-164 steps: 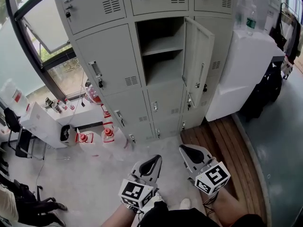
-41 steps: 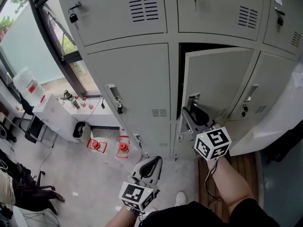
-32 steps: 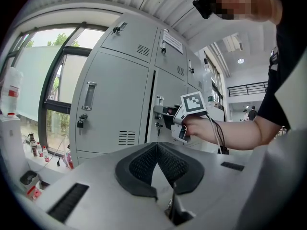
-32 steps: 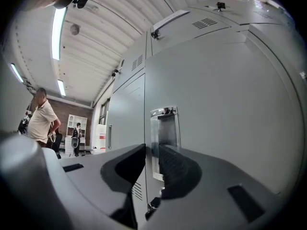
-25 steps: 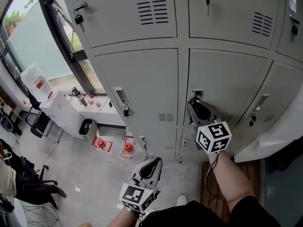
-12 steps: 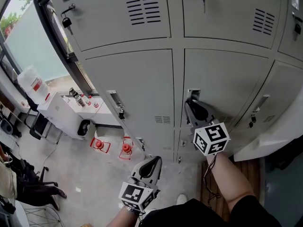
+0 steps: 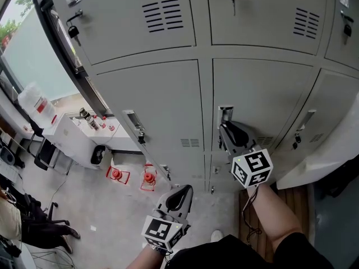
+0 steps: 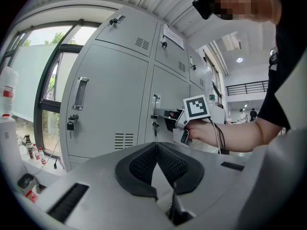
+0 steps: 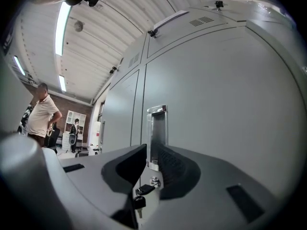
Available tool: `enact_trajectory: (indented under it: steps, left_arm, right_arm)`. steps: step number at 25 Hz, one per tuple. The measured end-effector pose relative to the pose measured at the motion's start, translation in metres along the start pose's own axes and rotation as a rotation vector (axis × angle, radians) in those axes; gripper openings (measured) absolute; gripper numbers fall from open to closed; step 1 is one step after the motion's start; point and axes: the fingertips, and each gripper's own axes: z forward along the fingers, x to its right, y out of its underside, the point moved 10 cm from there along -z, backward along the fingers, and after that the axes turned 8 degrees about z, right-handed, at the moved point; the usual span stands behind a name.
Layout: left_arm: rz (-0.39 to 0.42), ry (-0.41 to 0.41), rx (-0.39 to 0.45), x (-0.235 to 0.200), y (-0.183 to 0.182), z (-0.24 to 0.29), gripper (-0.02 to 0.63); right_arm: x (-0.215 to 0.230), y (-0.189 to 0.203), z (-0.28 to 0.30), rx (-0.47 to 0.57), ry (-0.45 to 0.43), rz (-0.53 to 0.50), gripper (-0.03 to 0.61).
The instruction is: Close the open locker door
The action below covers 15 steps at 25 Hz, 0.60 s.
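Grey metal locker door [image 7: 263,91], shut flush, recessed handle [image 7: 225,113] at left edge

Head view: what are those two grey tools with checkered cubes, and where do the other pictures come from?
A person holds one gripper in each hand; there is no robot arm. The head view looks down from their head at grey lockers; each other picture comes from a camera on one gripper. The left gripper hangs low, fingers together, empty. The right gripper is at the shut locker door; its fingers have just been opening, the door handle between them, unsqueezed.
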Motion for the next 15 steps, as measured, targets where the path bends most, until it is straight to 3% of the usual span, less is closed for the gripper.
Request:
enact_trajectory:
  steps: [9, 15]
  left_arm:
    - [-0.004, 0.057, 0.001, 0.007, 0.001, -0.007, 0.015]
    - [-0.001, 0.123, 0.006, 0.018, 0.004, -0.024, 0.015]
  right_arm:
    - [0.007, 0.008, -0.037, -0.032, 0.092, -0.008, 0.143]
    - [-0.011, 0.017, -0.076, -0.053, 0.151, 0.013, 0.060]
